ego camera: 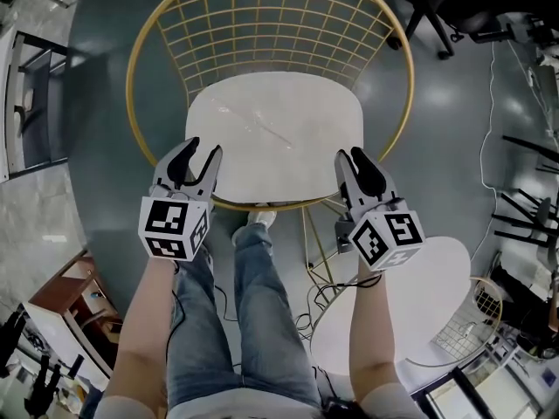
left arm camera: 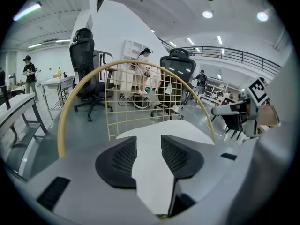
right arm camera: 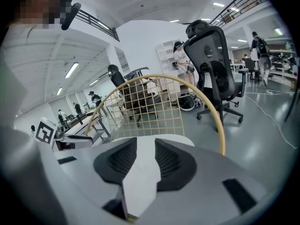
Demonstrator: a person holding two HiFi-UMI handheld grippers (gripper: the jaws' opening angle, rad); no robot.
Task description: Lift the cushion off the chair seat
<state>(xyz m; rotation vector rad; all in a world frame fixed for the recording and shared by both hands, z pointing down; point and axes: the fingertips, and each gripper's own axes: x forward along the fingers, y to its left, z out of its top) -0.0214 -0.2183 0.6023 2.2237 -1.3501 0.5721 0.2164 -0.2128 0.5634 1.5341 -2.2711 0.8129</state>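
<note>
A white rounded cushion (ego camera: 275, 133) lies on the seat of a gold wire chair (ego camera: 262, 16). My left gripper (ego camera: 199, 154) hovers at the cushion's front left corner, jaws apart and nothing pinched. At the front right corner my right gripper (ego camera: 354, 157) also stands open, with a narrower gap. In the left gripper view the cushion (left arm camera: 187, 128) shows past and between the black pads of the left gripper (left arm camera: 148, 149). The right gripper view shows the same cushion (right arm camera: 180, 139) beyond the right gripper (right arm camera: 145, 158). Whether either gripper touches the cushion I cannot tell.
The person's legs stand just in front of the chair. A second white rounded pad (ego camera: 437, 295) lies at the lower right beside a wire frame (ego camera: 476, 321). Cables (ego camera: 327, 295) trail on the floor. A black office chair base (ego camera: 437, 16) stands behind.
</note>
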